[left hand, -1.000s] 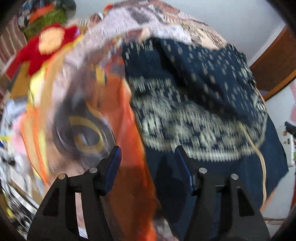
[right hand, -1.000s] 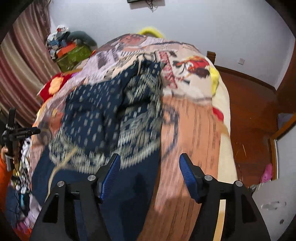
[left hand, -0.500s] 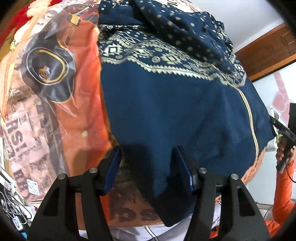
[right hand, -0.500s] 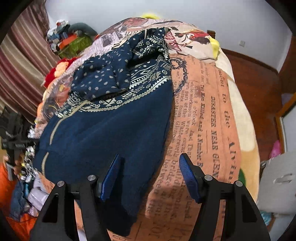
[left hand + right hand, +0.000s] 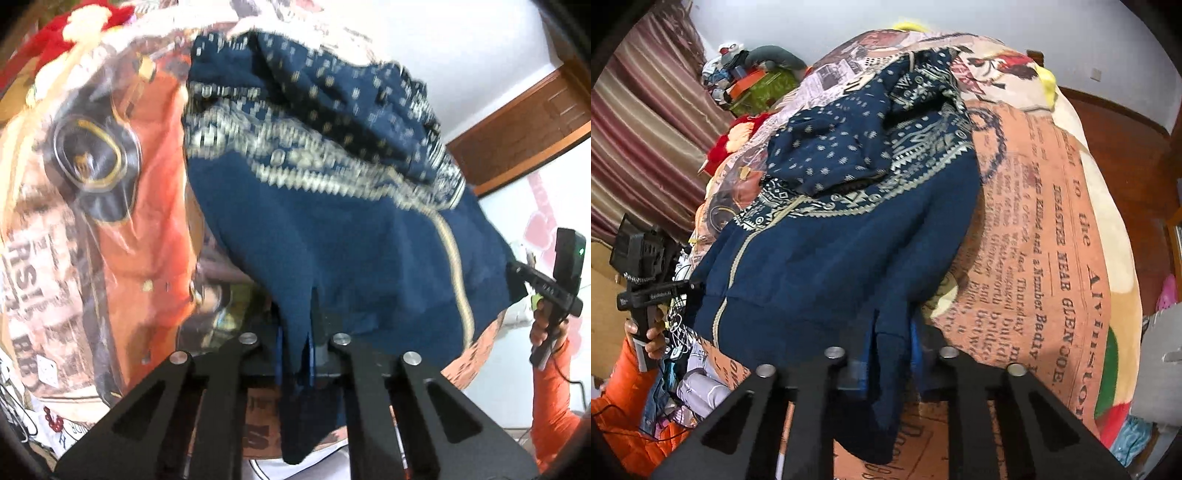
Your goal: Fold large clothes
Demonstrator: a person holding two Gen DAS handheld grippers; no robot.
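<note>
A navy blue zip sweater (image 5: 351,236) with a cream patterned band and dotted sleeves lies on a bed; it also shows in the right wrist view (image 5: 831,254). My left gripper (image 5: 297,350) is shut on one corner of its bottom hem. My right gripper (image 5: 890,354) is shut on the other hem corner. The hem hangs down between each pair of blue pads. The sleeves are bunched on the far chest part.
The bed is covered by an orange newspaper-print blanket (image 5: 1052,229). A red plush toy (image 5: 74,33) and a clutter pile (image 5: 750,81) lie at the far side. Striped curtains (image 5: 639,122) hang left. Wooden floor (image 5: 1126,147) is to the right.
Both grippers went from open above the sweater to shut on its bottom hem corners. The views dropped down to the near edge of the garment.
</note>
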